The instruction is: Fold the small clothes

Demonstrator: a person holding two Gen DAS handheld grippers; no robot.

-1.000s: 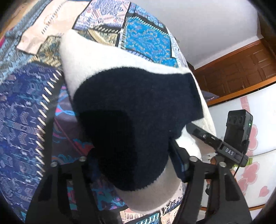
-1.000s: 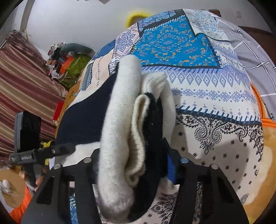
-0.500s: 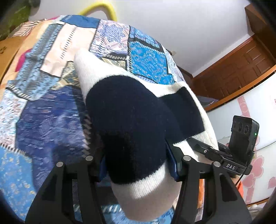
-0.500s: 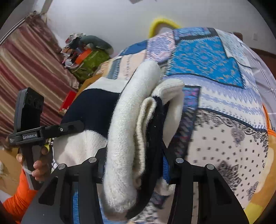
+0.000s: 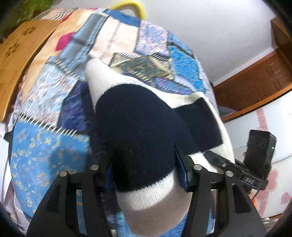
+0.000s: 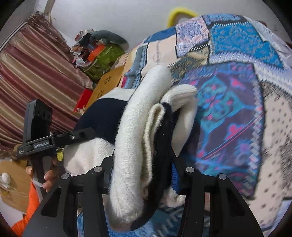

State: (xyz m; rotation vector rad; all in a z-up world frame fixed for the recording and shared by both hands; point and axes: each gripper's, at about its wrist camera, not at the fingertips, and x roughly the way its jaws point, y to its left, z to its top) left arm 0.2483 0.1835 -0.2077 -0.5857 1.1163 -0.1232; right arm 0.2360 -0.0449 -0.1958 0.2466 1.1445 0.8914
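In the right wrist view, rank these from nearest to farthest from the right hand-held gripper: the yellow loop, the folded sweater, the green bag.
1. Folded sweater: clamped between the fingers of the right hand-held gripper.
2. Green bag: upper left, beside the bed, under a clutter pile.
3. Yellow loop: top centre, beyond the patchwork bedspread.

Knit garment (image 5: pixel 138 138) between left gripper (image 5: pixel 146 175) fingers (image 5: pixel 182 175)

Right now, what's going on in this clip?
A person holds a folded navy-and-cream knit between two handheld grippers, over a patchwork quilt. The left gripper clamps one end, the right gripper clamps the bunched layers at the other. Both have just tightened. The background blur suggests the bundle is being carried.
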